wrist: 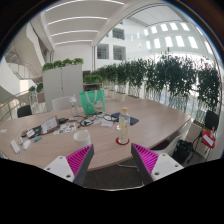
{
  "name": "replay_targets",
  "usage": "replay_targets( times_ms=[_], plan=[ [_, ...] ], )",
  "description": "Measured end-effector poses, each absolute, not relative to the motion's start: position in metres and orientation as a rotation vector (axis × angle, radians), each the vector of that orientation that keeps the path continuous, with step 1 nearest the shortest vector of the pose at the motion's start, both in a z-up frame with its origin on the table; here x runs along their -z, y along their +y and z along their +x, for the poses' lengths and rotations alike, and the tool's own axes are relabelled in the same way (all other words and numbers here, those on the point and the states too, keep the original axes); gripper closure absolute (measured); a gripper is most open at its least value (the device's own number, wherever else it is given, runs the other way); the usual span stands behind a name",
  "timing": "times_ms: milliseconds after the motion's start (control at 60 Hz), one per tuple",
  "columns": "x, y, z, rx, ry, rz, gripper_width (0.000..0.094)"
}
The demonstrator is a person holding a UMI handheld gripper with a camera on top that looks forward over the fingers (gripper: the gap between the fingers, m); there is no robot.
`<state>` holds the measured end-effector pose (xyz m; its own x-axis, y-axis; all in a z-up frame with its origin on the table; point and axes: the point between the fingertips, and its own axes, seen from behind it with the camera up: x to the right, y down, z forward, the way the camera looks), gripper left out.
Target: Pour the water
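A clear bottle [124, 127] with pale liquid in its lower part stands upright on a small round red coaster [122, 141] on a long, pale wooden table [150, 118], just ahead of the gripper [112, 160] and roughly in line with the gap between its two fingers, though not yet between them. The fingers are spread wide and hold nothing, their magenta pads [78, 159] facing each other across empty space. To the left of the bottle, a small pale cup-like vessel [83, 135] sits on the tabletop, likely the receiver for the water, though its form is too small to make out with certainty. Farther left lie scattered papers and small items [45, 128]; a teal bag [92, 100] stands near the far edge of the table. A row of tall green plants [165, 75] lines the room behind, under a bright ceiling. The task appears to be at its approach stage: nothing has been grasped. The next move would call for advancing so the bottle stands between the pads, then closing squarely on its body without tipping it off the coaster.
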<state>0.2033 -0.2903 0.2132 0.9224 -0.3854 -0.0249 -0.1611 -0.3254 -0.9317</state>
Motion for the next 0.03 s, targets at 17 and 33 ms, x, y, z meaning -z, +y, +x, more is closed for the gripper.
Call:
replay_targets(
  times_ms=[17,33],
  plan=[
    [-0.2180,-0.2966,0.1970,0.241,0.398,-1.903,0.0104],
    [-0.2227,-0.3023,0.1909,0.242,0.396,-1.899,0.0105]
  ],
)
